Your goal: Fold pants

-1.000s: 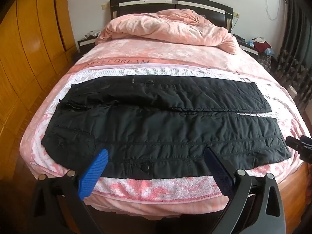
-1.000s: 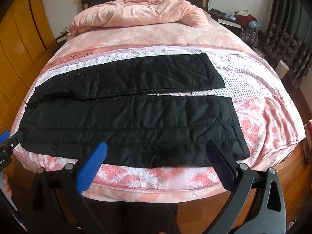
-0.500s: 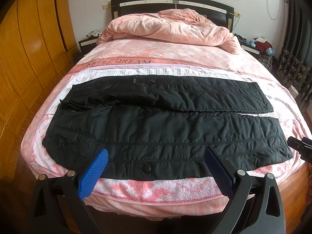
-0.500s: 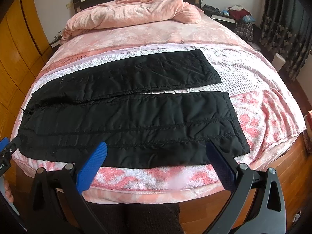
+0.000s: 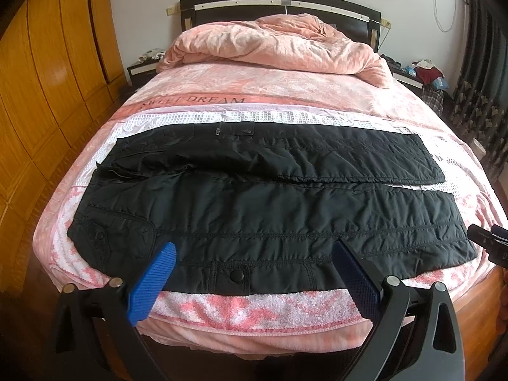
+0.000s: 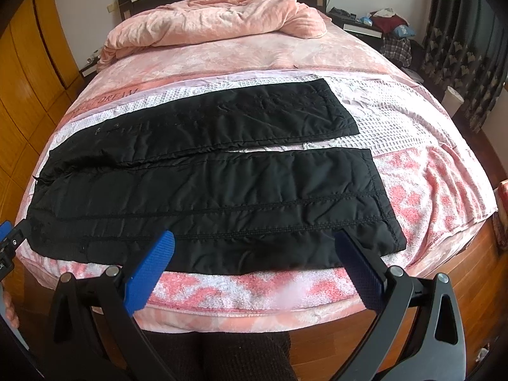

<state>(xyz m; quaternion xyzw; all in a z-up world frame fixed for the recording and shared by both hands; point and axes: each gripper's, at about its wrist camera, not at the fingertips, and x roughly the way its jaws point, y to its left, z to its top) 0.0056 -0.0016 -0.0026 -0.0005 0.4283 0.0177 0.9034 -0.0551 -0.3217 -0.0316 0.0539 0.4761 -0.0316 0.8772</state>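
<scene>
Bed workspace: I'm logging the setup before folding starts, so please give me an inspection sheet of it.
Surface: bed with pink patterned towel spread over it.
Job's things: black quilted pants laid flat crosswise, legs side by side, waist on the left, unfolded.
Clutter: rumpled pink duvet piled at the headboard.
Grippers: left hand-held gripper open, holding nothing, over the near pants edge; right hand-held gripper open, holding nothing, near the cuff end.
Cables: white cord hanging on the wall.
Surroundings: wooden wardrobe left, dark curtains right, nightstand piled with items.
</scene>
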